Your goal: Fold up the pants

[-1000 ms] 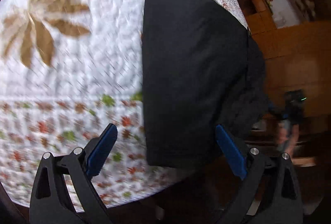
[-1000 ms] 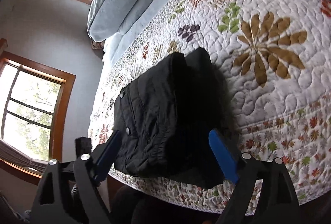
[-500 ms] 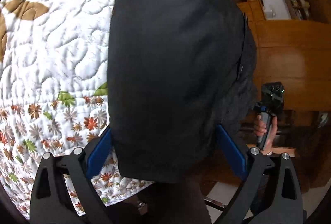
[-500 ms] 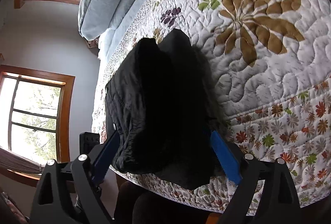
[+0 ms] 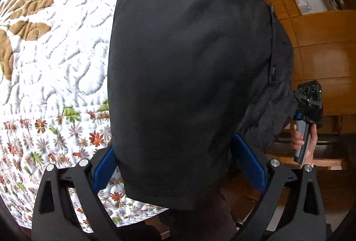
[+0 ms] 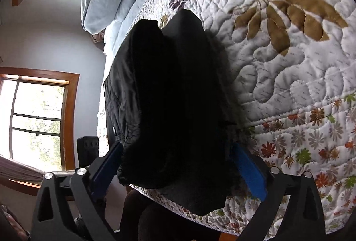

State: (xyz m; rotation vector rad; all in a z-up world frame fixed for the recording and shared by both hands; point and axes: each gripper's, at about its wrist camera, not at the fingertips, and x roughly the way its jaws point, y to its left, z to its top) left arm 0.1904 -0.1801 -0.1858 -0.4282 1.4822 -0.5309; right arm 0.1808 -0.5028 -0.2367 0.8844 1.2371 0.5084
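**Both tools closing in on the folded pants at the bed's edge**

The black pants (image 5: 189, 76) are lying as a compact folded bundle on the floral quilt (image 5: 55, 62) of the bed, one end hanging slightly over the near edge. The left tool (image 5: 178, 172) is straddling that end, its blue pads standing wide on either side; whether they are pressing the cloth cannot be told. The right tool (image 6: 180, 172) is straddling the bulkier waistband side of the pants (image 6: 169, 96), and its jaws are opening — cloth is sitting between them, no squeeze visible. A hand (image 5: 303, 140) is showing around the right tool's grip in the left view.

The risk, as a judgement: the bundle is thick and layered, so a pinch could be catching only the top layers, and a lift would be pulling the fold apart or dragging it off the edge.

Compared with a second ago, both tools are sitting far closer — the pants are now filling each view, where quilt was showing between the pads.
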